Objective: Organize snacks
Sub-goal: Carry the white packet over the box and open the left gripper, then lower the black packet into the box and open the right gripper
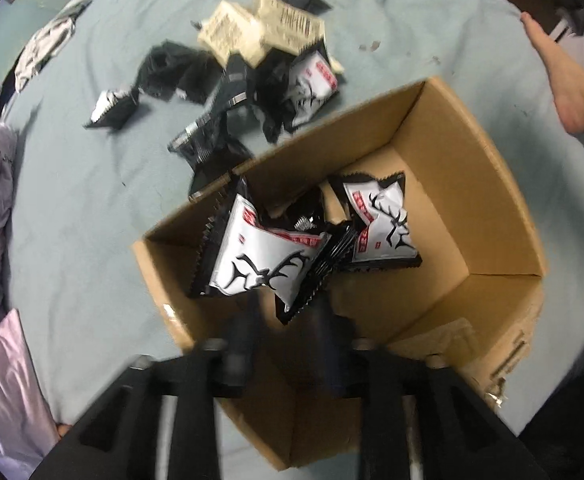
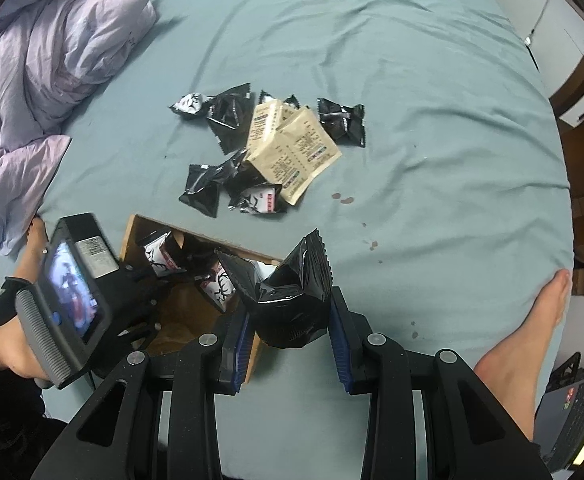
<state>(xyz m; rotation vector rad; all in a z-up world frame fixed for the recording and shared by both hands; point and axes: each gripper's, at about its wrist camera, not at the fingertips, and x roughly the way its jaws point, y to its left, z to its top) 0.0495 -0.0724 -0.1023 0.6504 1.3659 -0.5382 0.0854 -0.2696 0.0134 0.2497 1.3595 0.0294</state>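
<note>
In the cardboard box [image 1: 431, 128] lie antler-print packets [image 1: 383, 224]; left tongs [image 1: 284, 312] gripping one [image 1: 268, 256], right tongs [image 2: 288, 316] a black packet [image 2: 292, 296].

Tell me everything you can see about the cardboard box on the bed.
The cardboard box is plain brown corrugated board, open at the top, with no lid in view. One top edge near the camera looks torn and ragged. It sits on the grey-blue bedsheet, just in front of the loose pile of snack packets. Inside lie a few black-and-white packets printed with an antler design, overlapping one another. The left gripper hovers above its opening. In the right wrist view its far wall partly hides the contents.
</note>
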